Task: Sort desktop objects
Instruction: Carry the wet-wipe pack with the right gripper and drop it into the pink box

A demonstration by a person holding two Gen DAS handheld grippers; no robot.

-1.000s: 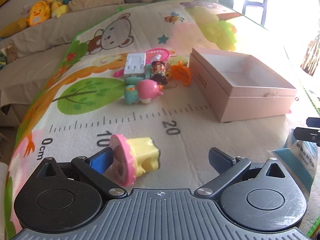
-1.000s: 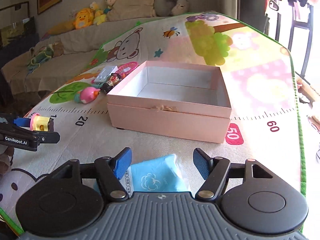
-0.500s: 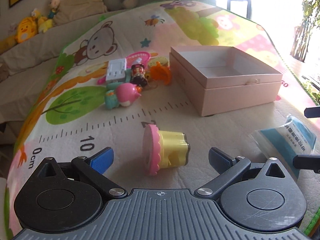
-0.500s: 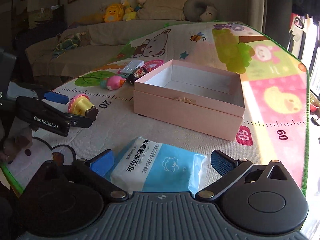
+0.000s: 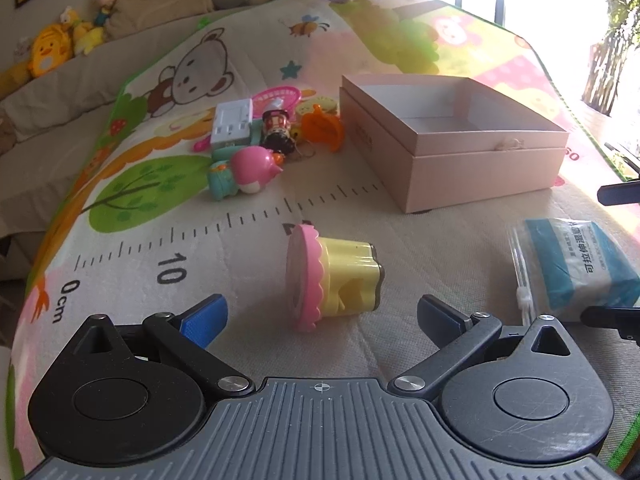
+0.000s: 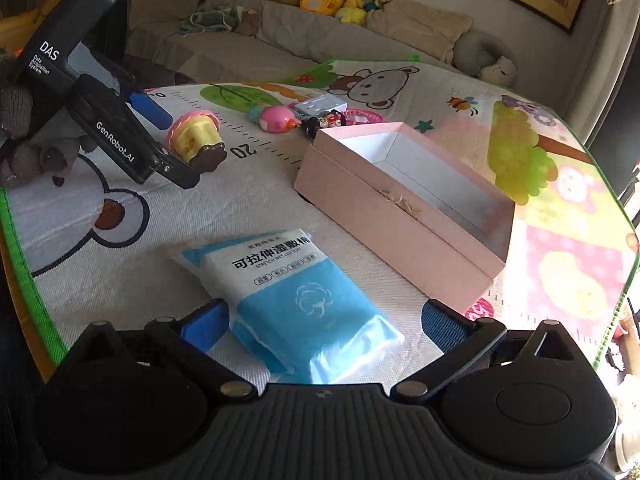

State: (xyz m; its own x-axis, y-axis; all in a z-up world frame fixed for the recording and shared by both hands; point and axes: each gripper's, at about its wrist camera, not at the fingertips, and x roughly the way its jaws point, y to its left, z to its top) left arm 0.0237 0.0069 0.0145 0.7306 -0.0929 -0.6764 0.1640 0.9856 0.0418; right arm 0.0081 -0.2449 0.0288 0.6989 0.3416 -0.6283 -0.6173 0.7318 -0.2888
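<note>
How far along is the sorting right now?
Nothing looks done: the pink box is empty. In hand: open left gripper brackets the cupcake toy; open right gripper brackets the wipes pack. Neither is gripped. The toy pile is left.

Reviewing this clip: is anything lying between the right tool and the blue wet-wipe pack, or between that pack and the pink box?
Nothing visible. The right tool is open, with the wipe pack already between its fingers, untouched. Bare mat separates the pack from the empty pink box.

Bare mat (image 5: 440, 248) between cupcake toy (image 5: 334, 278), box (image 5: 480, 168)
</note>
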